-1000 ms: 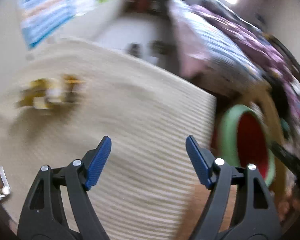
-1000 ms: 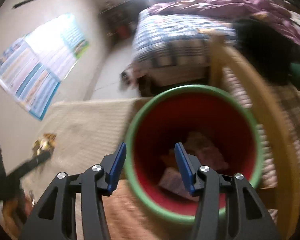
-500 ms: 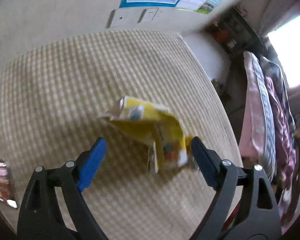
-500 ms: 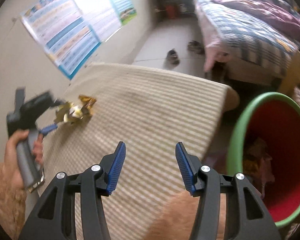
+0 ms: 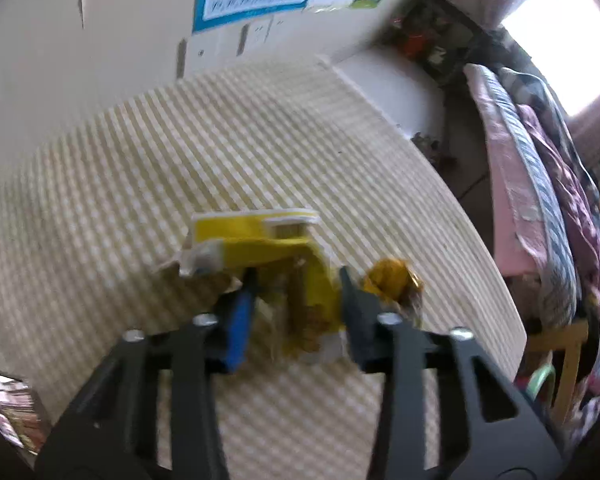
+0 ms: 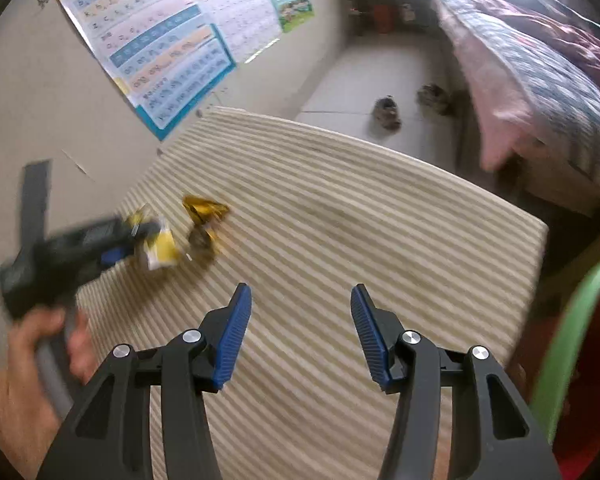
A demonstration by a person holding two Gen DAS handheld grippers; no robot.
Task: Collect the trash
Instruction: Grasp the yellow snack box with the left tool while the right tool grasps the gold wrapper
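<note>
A crumpled yellow carton (image 5: 255, 240) lies on the striped tablecloth (image 5: 259, 120). My left gripper (image 5: 295, 284) has its jaws closing on the carton, which sits squeezed between the pads. A gold foil wrapper (image 5: 392, 280) lies just right of it, outside the jaws. The right wrist view shows the same carton (image 6: 161, 244), the foil wrapper (image 6: 203, 212) and the hand-held left gripper (image 6: 135, 236) at the left. My right gripper (image 6: 300, 300) hovers open over bare tablecloth (image 6: 360, 208), nothing between its fingers. The green-rimmed red bin (image 6: 572, 320) stands at the right edge.
A bed (image 6: 540, 64) with patterned bedding runs along the right. Posters (image 6: 159, 52) hang on the wall behind the table. Two shoes (image 6: 388, 112) lie on the floor beyond it. A printed packet (image 5: 3, 408) sits at the table's near left corner.
The left jaws have gone from wide open around the carton to closed on it. The right gripper has swung left, leaving the bin at the frame's edge.
</note>
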